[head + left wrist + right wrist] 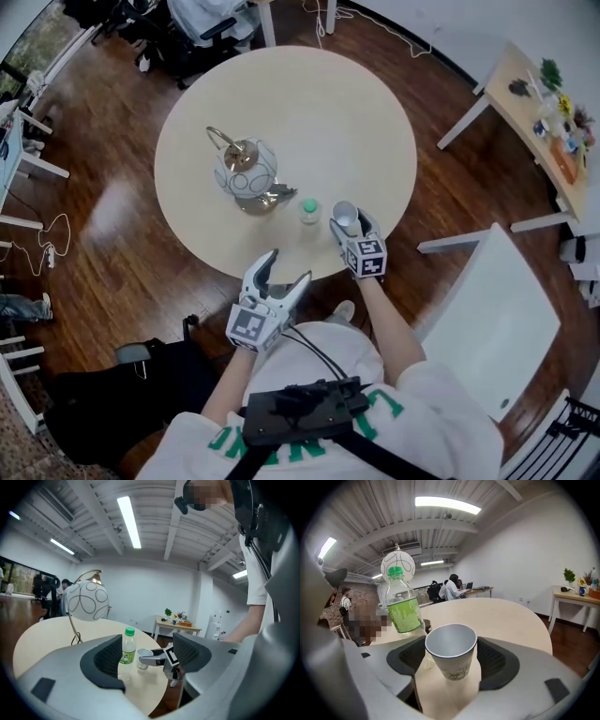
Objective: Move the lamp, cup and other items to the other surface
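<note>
The right gripper [349, 223] had its fingers wide around the cup [451, 651].
The cup sat by the worktop's [328, 112] near edge, right of the bottle [309, 209] and lamp [246, 169]. The left gripper [289, 267] had wide, empty fingers.

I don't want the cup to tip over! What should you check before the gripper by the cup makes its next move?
1. The cup stands upright on the table: ok.
2. The cup sits between the jaws of the right gripper: ok.
3. Jaws closed on it: not ok, they stand open.
4. The bottle is apart from the cup: ok.
5. The left gripper is free: ok, open and empty.
</note>
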